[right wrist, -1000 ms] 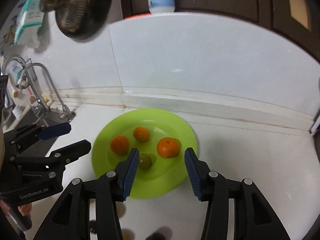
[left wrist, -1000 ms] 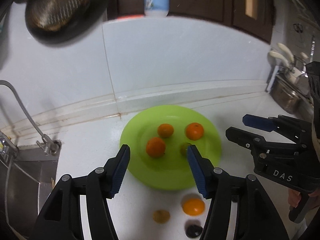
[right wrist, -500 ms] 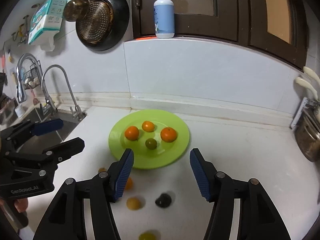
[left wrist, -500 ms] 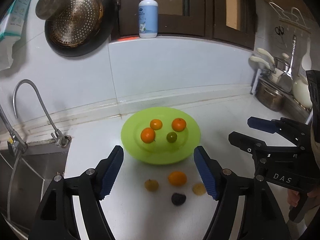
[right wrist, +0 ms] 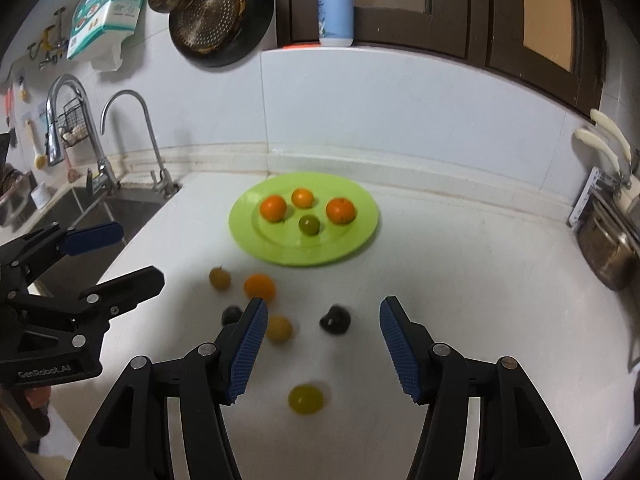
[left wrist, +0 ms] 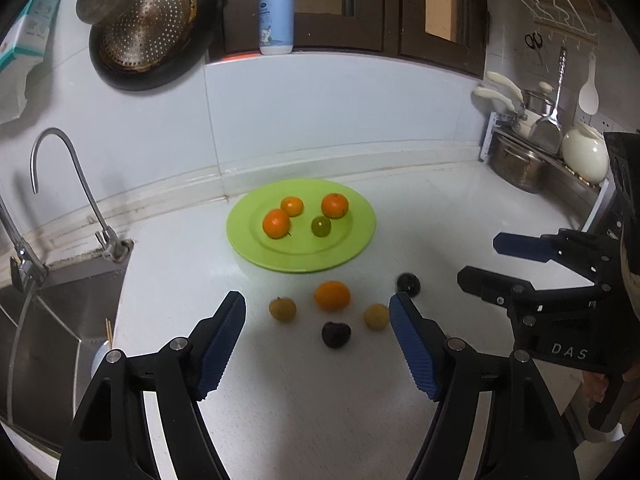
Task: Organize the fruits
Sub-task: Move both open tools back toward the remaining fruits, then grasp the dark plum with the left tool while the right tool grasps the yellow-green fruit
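A green plate (left wrist: 240,236) (right wrist: 244,236) on the white counter holds three oranges and one small green fruit (left wrist: 321,226) (right wrist: 309,225). Loose fruits lie in front of it: an orange (left wrist: 331,295) (right wrist: 259,287), two yellow-brown fruits (left wrist: 282,309) (left wrist: 376,316), two dark plums (left wrist: 336,334) (left wrist: 408,282) and, in the right wrist view, a yellow-green fruit (right wrist: 306,398). My left gripper (left wrist: 318,340) (right wrist: 116,256) is open and empty, above the counter in front of the loose fruits. My right gripper (right wrist: 320,344) (left wrist: 480,260) is open and empty, above the loose fruits.
A steel sink (left wrist: 44,320) with a curved tap (left wrist: 60,160) lies to the left. Pots and utensils (left wrist: 520,160) stand on a rack at the right. A strainer pan (left wrist: 152,28) hangs on the wall; a soap bottle (left wrist: 276,12) stands on the ledge.
Both grippers have pulled back and up from the plate. The loose fruits in front of the plate have come into view. Both stay open.
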Tool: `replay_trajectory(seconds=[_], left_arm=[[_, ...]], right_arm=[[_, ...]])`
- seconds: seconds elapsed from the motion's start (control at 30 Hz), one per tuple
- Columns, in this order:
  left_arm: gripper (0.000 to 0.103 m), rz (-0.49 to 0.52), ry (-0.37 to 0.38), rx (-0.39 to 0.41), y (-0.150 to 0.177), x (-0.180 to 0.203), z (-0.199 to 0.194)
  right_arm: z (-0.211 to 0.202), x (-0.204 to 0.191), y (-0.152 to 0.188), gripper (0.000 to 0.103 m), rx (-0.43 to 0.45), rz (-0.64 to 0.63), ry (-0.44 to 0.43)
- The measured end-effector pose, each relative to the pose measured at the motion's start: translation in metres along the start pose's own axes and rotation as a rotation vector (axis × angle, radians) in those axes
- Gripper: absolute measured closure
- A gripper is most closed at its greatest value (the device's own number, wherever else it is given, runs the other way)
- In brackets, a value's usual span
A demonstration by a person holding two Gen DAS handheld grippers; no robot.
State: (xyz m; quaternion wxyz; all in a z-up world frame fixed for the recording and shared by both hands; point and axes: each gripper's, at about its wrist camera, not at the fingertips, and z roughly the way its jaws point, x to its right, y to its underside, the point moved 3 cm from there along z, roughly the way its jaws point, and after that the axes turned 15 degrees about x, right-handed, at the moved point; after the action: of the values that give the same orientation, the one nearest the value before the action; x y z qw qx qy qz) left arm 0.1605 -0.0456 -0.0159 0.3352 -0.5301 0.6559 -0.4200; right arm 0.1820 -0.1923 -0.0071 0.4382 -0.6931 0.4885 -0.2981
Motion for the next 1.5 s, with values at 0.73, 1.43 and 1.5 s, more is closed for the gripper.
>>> replay_trajectory(seconds=[0.73,1.43,1.5], left_arm=[[0.03,0.107,0.058,-0.076,0.054,0.01,0.024],[0.062,0.047,0.124,-0.186,0.069,0.009,0.091],[0.064,0.036,0.124,-0.194,0.07,0.008,0.093]], right_arm=[[0.006,-0.006,0.07,0.044,-0.09,0.04,0.032],[0.035,-0.001,0.091,0.066,-0.167,0.11,-0.009],[0.037,-0.001,0.092,0.068,-0.174,0.111,-0.018]])
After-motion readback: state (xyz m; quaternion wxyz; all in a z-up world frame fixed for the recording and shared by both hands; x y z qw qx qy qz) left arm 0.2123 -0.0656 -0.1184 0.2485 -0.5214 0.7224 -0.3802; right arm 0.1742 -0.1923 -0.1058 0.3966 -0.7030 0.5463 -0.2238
